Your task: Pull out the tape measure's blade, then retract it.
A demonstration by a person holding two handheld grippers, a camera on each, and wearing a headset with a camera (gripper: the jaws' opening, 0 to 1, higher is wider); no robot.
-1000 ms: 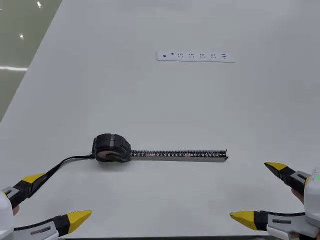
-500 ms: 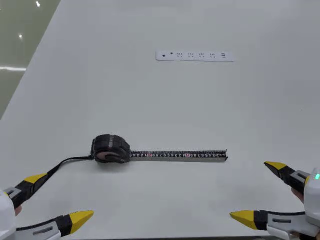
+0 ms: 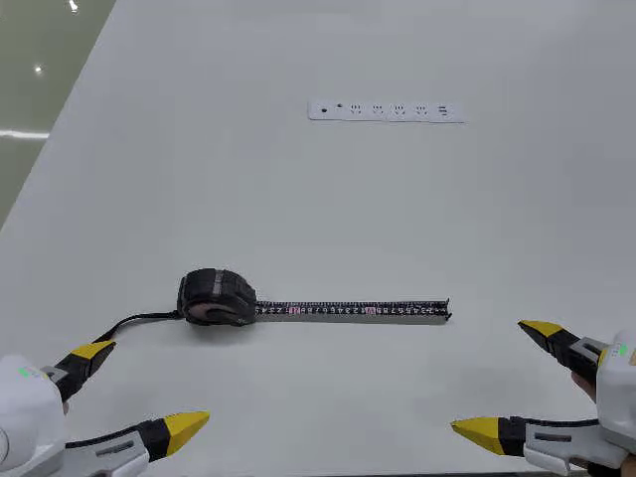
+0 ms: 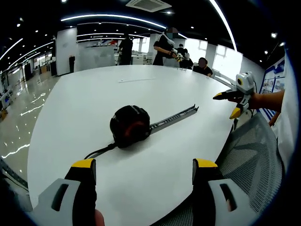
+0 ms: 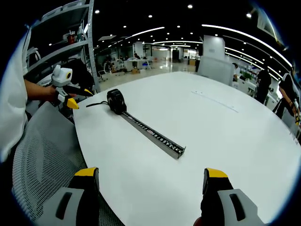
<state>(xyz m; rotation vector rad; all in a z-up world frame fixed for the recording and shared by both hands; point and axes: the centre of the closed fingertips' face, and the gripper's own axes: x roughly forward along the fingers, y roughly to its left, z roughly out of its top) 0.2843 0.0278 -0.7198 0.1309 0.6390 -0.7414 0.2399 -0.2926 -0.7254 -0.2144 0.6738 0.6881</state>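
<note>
1. A wide white worktop [image 3: 298, 199] fills the head view, with glossy green floor [image 3: 35, 99] off its left edge. A white power strip [image 3: 386, 110] lies far ahead of both tools.
2. The left tool [image 3: 154, 383] hangs at the near edge of the worktop. Its yellow-tipped jaws stand wide apart and hold nothing.
3. The right tool [image 3: 490, 376] sits at the same near edge, on the opposite side. Its jaws are also spread wide, with nothing between them.
4. The tape measure [image 3: 217, 297], a black case, rests on the worktop ahead of the left tool and a little to its right, clear of it. In the left gripper view the case lies ahead, roughly in line with the gap between the jaws.
5. The blade [image 3: 353, 310] is drawn out and lies flat on the worktop, running from the case toward the right tool's side.
6. The blade's end hook [image 3: 447, 310] lies ahead of the right tool and slightly to its left, apart from it. In the right gripper view the hook end sits ahead of the open jaws, and the blade runs away from there to the case.
7. A black strap [image 3: 139, 320] trails from the case back toward the left tool and ends close to its outer jaw tip. Whether the strap touches the tip cannot be told.
8. In the left gripper view, people [image 4: 164, 44] are gathered past the far end of the worktop, under rows of ceiling lights.
</note>
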